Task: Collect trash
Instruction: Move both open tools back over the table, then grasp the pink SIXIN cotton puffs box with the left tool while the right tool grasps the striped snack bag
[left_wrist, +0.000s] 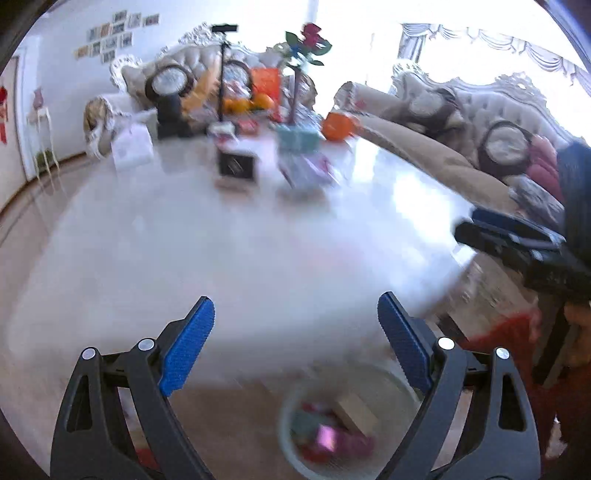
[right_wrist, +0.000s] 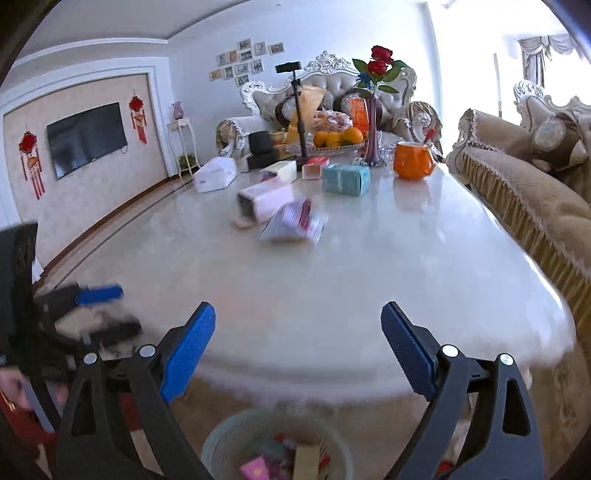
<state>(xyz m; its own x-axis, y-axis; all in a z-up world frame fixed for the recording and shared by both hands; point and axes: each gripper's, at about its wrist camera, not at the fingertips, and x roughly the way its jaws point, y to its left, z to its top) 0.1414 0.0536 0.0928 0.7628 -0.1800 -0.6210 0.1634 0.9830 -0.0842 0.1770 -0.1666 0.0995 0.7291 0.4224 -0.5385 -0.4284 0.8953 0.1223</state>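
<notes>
Both claws empty w/ jaws spread wide: left claw (left_wrist: 295, 325) and right claw (right_wrist: 298, 332), side by side above the near edge of the worktop (right_wrist: 369, 280). Trash bin (right_wrist: 221, 439) on the floor just below/between the jaws, w/ wrappers inside. More boxes ahead: pink box (right_wrist: 266, 201), teal box (right_wrist: 345, 179).

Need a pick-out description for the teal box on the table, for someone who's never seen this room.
Start at the long white table beside the fringed beige sofa. Toward its far end stands an orange mug; the teal box lies just left of it, nearer the camera than the fruit tray. It is the only blue-green carton there: the boxes around it are white, pink or red.
</notes>
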